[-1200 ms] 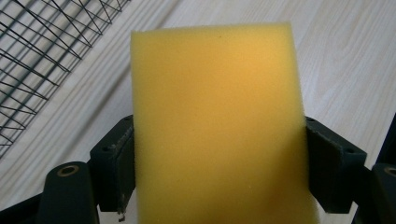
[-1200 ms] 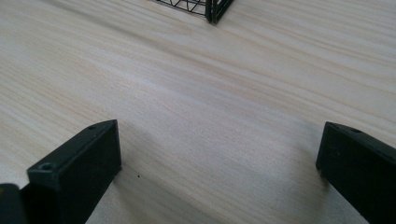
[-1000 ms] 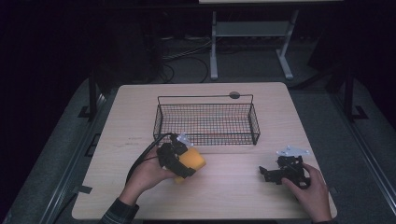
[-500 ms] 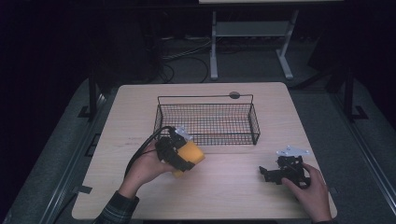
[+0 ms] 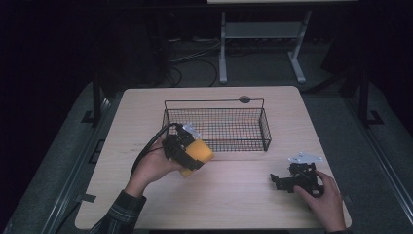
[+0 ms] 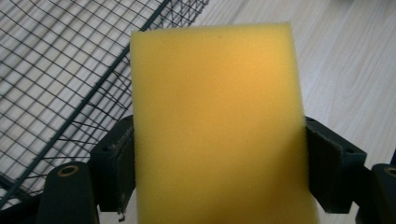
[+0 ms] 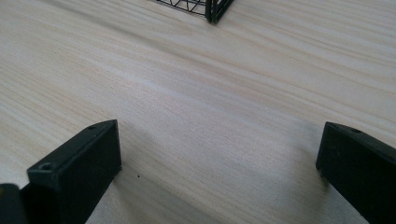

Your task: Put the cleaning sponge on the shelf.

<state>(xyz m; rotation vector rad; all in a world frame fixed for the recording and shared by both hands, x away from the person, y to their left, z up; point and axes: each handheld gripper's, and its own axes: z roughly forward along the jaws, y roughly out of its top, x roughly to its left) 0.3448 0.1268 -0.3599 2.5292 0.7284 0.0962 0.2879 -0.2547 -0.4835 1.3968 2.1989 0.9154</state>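
A: Left gripper (image 5: 191,155)?
B: Clamped on a yellow sponge (image 6: 217,126), both pads pressing its sides, held above the wooden table (image 5: 234,195) just in front of the black wire basket (image 5: 216,124).
A: Right gripper (image 7: 219,163)?
B: Jaws spread wide, nothing between them, resting low on the table near its right edge.

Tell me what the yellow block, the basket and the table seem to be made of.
Yellow block: looks like soft foam sponge, matte, with a fine porous grain. Basket: thin black wire mesh, probably coated metal, see-through grid. Table: pale wood or wood-look laminate, smooth, with straight grain lines; which of the two is unclear.
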